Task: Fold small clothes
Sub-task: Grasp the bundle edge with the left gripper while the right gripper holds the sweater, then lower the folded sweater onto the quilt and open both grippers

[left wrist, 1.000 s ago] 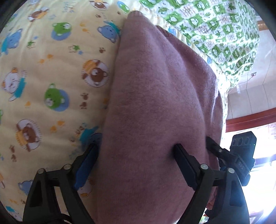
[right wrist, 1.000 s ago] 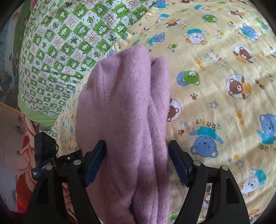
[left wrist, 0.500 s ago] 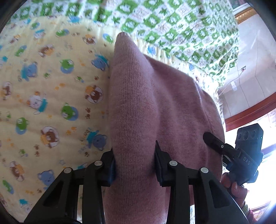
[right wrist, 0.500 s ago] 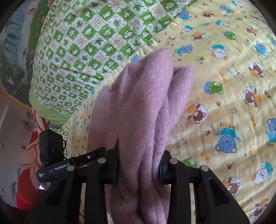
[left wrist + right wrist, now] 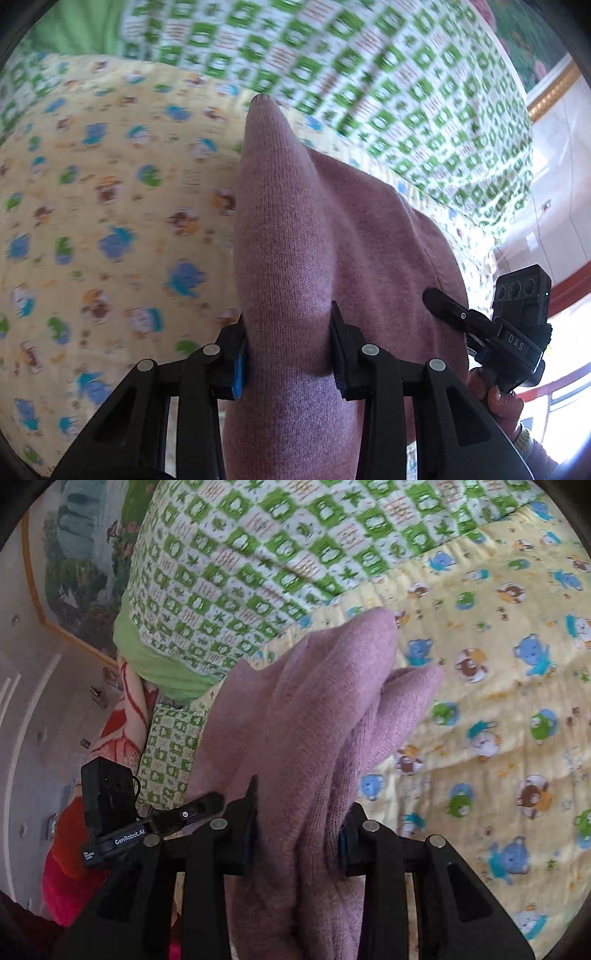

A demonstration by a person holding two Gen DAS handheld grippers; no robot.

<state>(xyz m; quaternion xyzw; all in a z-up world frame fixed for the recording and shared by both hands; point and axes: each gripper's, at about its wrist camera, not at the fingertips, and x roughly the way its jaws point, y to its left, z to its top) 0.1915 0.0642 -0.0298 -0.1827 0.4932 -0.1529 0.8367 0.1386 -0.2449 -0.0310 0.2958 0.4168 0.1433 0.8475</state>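
Note:
A pink knitted garment is folded into a thick bundle and held up over a yellow bear-print quilt. My left gripper is shut on one end of the bundle. My right gripper is shut on the other end of the garment, whose folded layers stick out forward. The right gripper also shows at the right in the left wrist view, and the left gripper shows at the left in the right wrist view. The garment's lower part is hidden behind the fingers.
A green-and-white checked blanket lies on the bed past the quilt; it also shows in the right wrist view. The bed's edge, pale floor and a wall with a framed picture lie beyond. Red fabric is at the lower left.
Both grippers closed from open onto the pink garment and have lifted it off the quilt, so more of the bed and the checked blanket shows.

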